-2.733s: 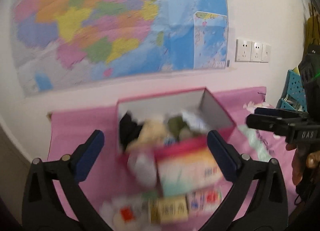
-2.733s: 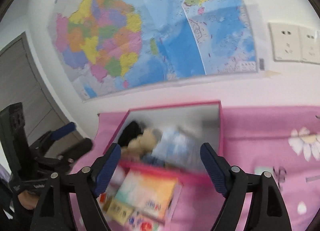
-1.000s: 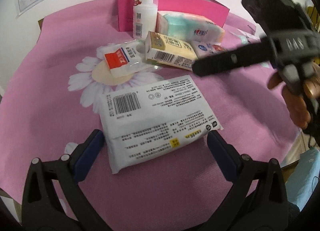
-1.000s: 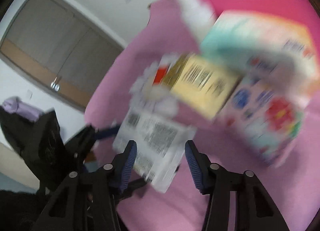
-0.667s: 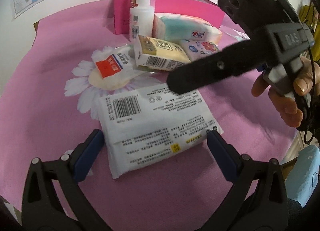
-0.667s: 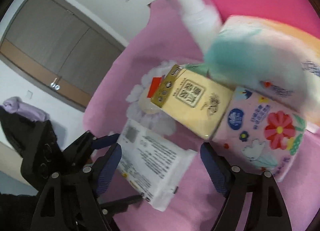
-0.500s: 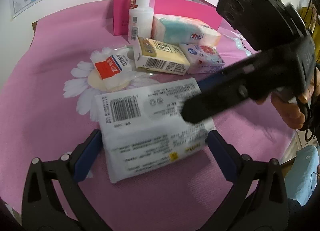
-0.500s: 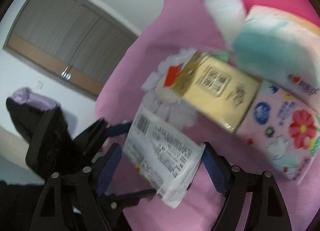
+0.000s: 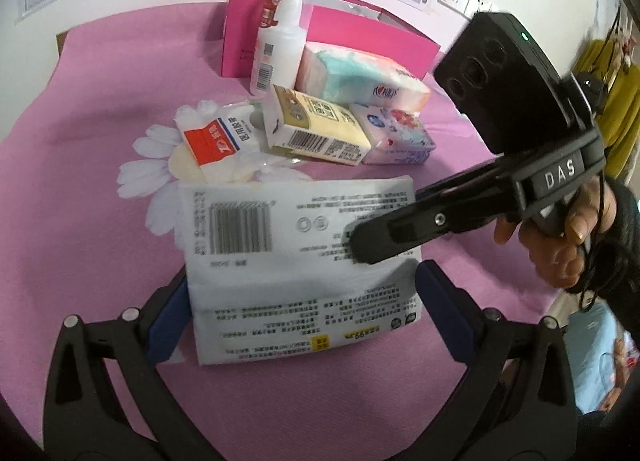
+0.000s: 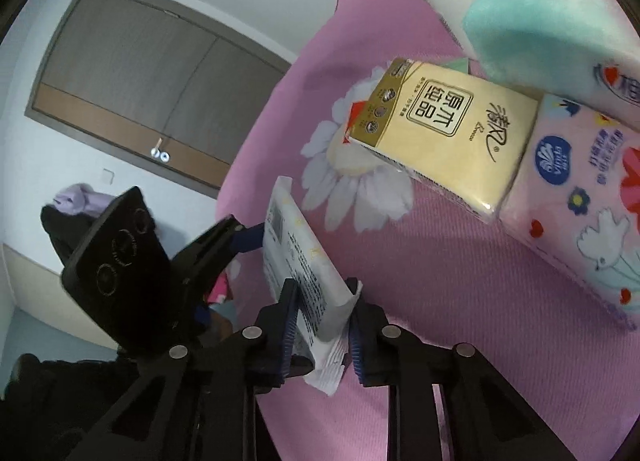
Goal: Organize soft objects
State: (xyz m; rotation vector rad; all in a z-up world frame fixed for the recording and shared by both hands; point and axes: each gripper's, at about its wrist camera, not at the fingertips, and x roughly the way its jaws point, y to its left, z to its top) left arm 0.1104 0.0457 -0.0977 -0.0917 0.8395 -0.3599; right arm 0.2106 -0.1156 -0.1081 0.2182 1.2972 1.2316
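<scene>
pink cloth printed with white daisies (image 9: 80, 149) covers the table, and a map hangs on the wall behind it. at the back stands an open pink box (image 9: 352, 33) whose inside is mostly hidden from these views, so what it already holds cannot be told. in front of it stand a white pump bottle (image 9: 280, 45), a teal-and-white tissue pack (image 9: 360, 73), a yellow tissue pack (image 9: 316, 129), a pink floral tissue pack (image 9: 396, 137) and a small red-and-white sachet (image 9: 216, 141), all bunched close together and none of them in the box. nearest the cameras is the flat white wipes pack (image 9: 296, 245), barcode side up. the right gripper (image 10: 322, 331) has just been closing and its jaws now pinch one edge of that pack, with the wrapper crumpled between the blue pads; in the right wrist view the pack looks tilted up on edge off the cloth. the left gripper (image 9: 300, 305) has its jaws spread wide on either side of the pack's near end, and whether its pads touch the pack cannot be told. judging by this, the sorting is at an early stage: one soft pack is only now grasped, and it and the other four soft packets are yet to be put away, presumably into the box.
</scene>
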